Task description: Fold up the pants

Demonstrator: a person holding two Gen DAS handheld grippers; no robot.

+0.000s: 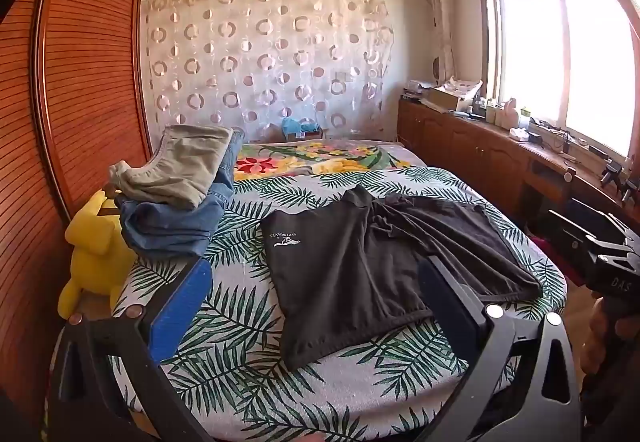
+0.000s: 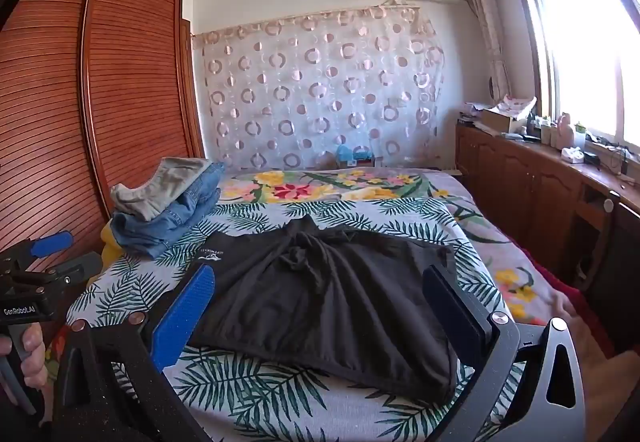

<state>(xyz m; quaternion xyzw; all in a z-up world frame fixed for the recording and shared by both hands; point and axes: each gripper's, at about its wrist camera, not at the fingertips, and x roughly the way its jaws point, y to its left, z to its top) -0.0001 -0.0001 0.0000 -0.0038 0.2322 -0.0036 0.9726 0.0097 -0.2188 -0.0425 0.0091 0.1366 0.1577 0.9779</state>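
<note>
Currently, both tools hang over the near edge of the bed, nothing gripped.
left gripper (image 1: 316,306): jaws spread wide, empty — blue pad on one finger, dark pad on the other, framing the near left part of the black garment without touching it.
right gripper (image 2: 320,306): also spread wide, empty; the garment shows between its fingers but the pads look clear of the cloth.
hands: a hand (image 2: 28,346) grips the left tool's handle in the right wrist view; the other tool's handle shows at the right edge of the left wrist view.
black pants (image 2: 332,298): short, dark, white logo near one corner; lying on the leaf-print cover of the bed (image 2: 248,394), close to the near edge, roughly centred. Middle is bunched and wrinkled, edges not squared.
stack (image 1: 176,202): a grey-green piece on top of denim, already folded, at the left edge of the bed — next to a yellow plush toy (image 1: 92,262).
progress: looks like early stage for this piece — laid out but no clean fold visible; two other pieces appear done.
left to do: smooth the bunching, pinch an edge, fold over, probably fold again, then move to the stack.
risk: thin cloth may drag or crumple on pickup.
</note>
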